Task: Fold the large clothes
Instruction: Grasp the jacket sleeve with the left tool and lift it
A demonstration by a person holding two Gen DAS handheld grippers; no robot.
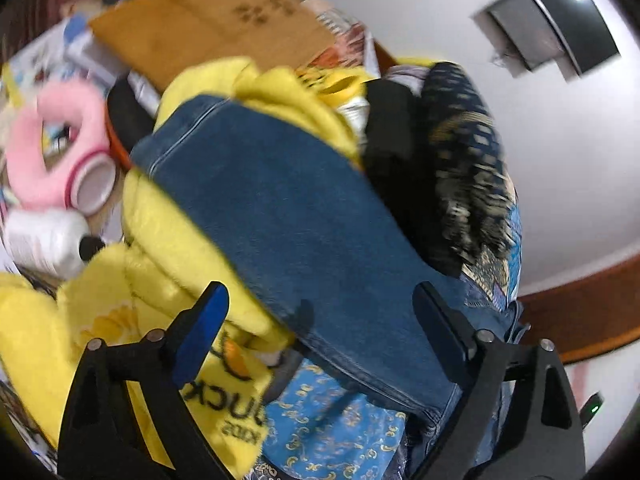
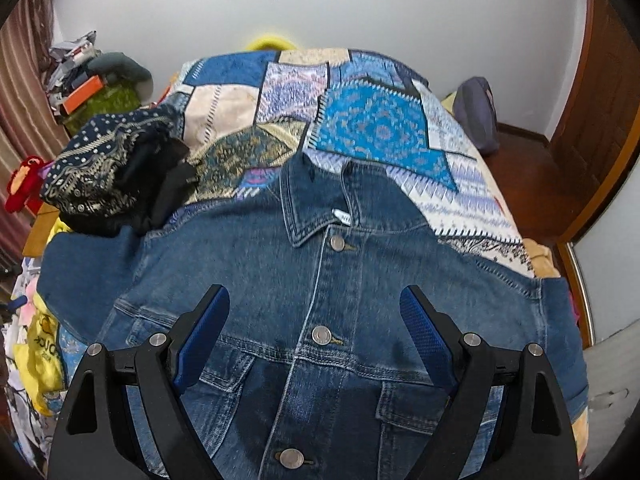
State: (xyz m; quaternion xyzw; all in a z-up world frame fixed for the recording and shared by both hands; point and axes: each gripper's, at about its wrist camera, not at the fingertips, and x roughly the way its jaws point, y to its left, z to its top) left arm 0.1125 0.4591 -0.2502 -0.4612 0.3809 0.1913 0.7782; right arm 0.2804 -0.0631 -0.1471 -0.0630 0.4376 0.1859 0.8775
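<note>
Through the left wrist camera we saw our left gripper (image 1: pixel 320 308) tilted down over a sleeve of the denim jacket (image 1: pixel 280 208), its jaws standing wide apart with the sleeve running between them and neither pad pressing on the cloth. The sleeve lay across a yellow plush blanket (image 1: pixel 160 240), with a dark patterned garment (image 1: pixel 460 168) bunched just beside it and a pink plush toy (image 1: pixel 60 140) farther off at the edge; this view was blurred. Through the right wrist camera we found the right gripper (image 2: pixel 314 316) hovering over the jacket's front, jaws likewise spread and holding nothing. The jacket lay spread face up on the patchwork bedspread (image 2: pixel 360 120), buttoned down the middle, collar pointing away from us, both sleeves stretched out to the sides. The dark patterned garment sat crumpled at the jacket's left shoulder, touching it.
</note>
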